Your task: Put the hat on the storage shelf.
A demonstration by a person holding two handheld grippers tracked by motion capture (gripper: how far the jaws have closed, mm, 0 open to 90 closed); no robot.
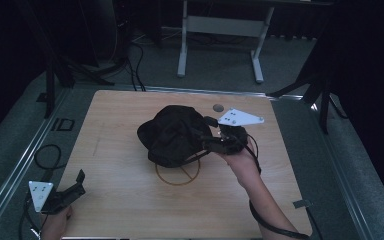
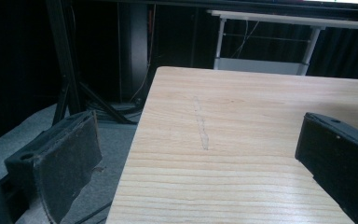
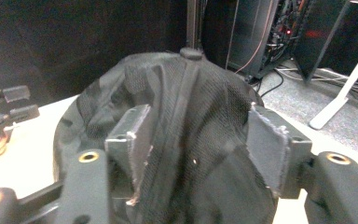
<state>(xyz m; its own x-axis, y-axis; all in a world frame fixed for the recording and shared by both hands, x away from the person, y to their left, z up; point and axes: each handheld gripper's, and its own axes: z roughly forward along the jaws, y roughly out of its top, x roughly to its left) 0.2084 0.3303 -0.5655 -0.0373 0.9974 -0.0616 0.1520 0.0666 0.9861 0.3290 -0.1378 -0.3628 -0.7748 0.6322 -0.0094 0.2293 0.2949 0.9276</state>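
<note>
The black cap (image 1: 172,135) partly hides a ring (image 1: 177,175).

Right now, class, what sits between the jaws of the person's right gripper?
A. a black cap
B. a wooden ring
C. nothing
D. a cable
A: in the right gripper view, the right gripper has its jaws on either side of the black cap.

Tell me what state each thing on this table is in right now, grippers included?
Black cap: crumpled, resting on the table, lying over part of the ring.
Right gripper: jaws partly open around the cap's fabric; a firm pinch cannot be told.
Left gripper: open, empty, at the table's near left corner.
Thin ring: flat on the table, partly under the cap.
Table: wooden top with a faint scratch.
</note>
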